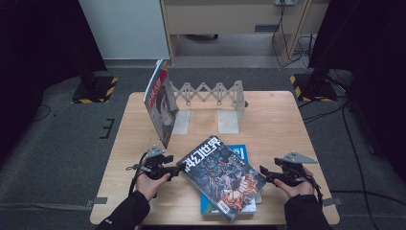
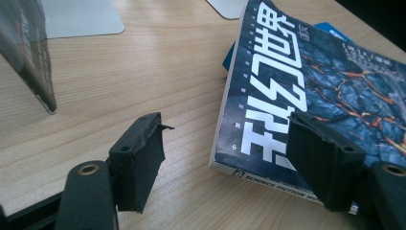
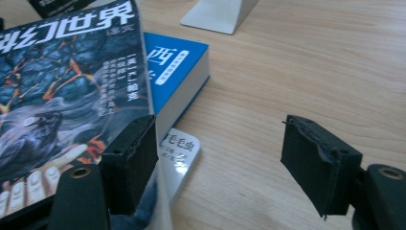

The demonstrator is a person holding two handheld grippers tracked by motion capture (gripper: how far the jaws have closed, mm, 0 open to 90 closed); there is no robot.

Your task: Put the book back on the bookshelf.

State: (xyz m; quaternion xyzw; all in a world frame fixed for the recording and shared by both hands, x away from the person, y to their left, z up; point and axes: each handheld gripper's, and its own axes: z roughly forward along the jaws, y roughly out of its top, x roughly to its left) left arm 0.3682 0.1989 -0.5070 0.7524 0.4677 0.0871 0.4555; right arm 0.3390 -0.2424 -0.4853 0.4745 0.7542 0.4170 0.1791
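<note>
Magazine (image 1: 223,176) lies flat on a blue book (image 1: 239,152) near the front of the surface (image 1: 277,120), long axis running diagonally from its title end at back-left to front-right. Dark glossy cover, big white characters, orange cracks (lava look). Left gripper (image 1: 178,168) sits released with its jaws straddling the title corner, not pressing. Right gripper (image 1: 263,171) is released too, beside the right edge. Another magazine (image 1: 160,103) leans against a grey bookend rack (image 1: 213,98).

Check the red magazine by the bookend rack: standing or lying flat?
Standing, tilted. The red magazine rests on its lower edge on the table, top leaning against the left end of the bookend rack.
</note>
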